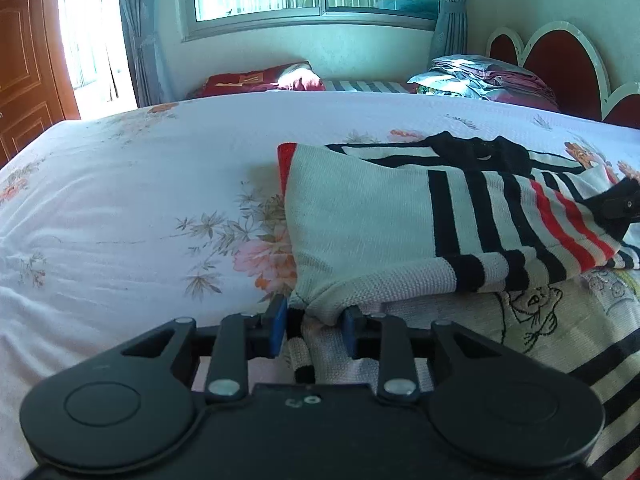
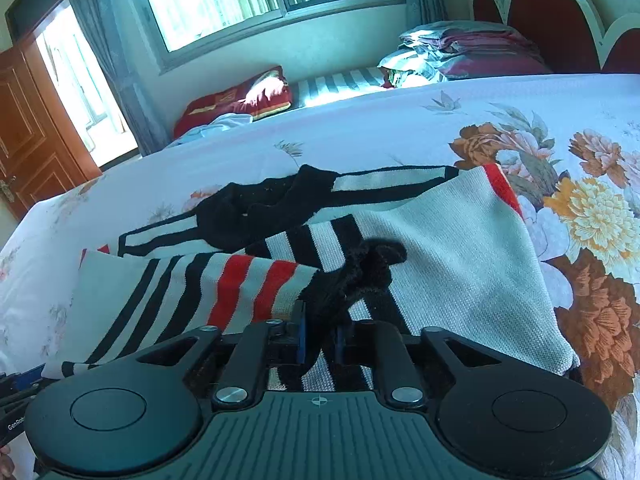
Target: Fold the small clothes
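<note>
A small white knit sweater (image 1: 360,216) with black and red stripes and a black collar lies on the floral bed sheet (image 1: 140,184). My left gripper (image 1: 316,320) is shut on a white edge of the sweater, holding a fold over the body. My right gripper (image 2: 320,340) is shut on the black cuff (image 2: 360,272) of a striped sleeve laid across the sweater (image 2: 460,260). The right gripper also shows at the right edge of the left wrist view (image 1: 622,204). A cartoon drawing (image 1: 532,308) shows on the sweater's front.
The bed sheet (image 2: 560,140) stretches left and beyond the sweater. Folded bedding (image 1: 488,76) and a red pillow (image 1: 260,80) lie at the far side under the window. A red headboard (image 1: 560,60) stands at right, a wooden door (image 1: 24,80) at left.
</note>
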`<state>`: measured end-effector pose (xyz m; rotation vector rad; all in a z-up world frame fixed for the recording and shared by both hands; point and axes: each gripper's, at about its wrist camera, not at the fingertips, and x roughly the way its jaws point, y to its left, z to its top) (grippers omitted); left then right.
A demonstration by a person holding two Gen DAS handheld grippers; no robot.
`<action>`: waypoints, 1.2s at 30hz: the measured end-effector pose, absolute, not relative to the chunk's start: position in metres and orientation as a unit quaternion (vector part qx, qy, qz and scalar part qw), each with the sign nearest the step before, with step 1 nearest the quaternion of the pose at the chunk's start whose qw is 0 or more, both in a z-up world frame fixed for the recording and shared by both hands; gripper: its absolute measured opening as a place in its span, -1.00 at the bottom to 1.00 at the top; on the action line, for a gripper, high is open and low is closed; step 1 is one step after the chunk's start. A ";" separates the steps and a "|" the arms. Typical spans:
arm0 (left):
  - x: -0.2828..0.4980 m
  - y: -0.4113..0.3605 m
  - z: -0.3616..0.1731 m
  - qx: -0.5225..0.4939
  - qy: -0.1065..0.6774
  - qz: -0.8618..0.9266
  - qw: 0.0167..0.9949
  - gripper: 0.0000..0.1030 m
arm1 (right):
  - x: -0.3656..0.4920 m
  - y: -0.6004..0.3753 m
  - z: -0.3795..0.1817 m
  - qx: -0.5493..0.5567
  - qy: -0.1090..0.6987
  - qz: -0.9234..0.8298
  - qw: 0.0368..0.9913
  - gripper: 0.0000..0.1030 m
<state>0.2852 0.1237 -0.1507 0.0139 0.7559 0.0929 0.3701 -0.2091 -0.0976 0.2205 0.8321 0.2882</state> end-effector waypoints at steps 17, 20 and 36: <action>0.283 0.131 -0.151 -0.023 0.376 0.036 0.926 -0.47 | 0.368 -0.223 -0.111 0.087 0.420 0.121 0.895 -0.87; 0.276 0.143 -0.137 -0.062 0.374 0.030 0.925 0.01 | 0.364 -0.232 -0.102 0.104 0.406 0.132 0.898 -0.64; 0.355 0.167 -0.145 -0.176 0.374 0.049 0.909 0.11 | 0.379 -0.238 -0.112 0.129 0.433 0.146 0.880 -0.72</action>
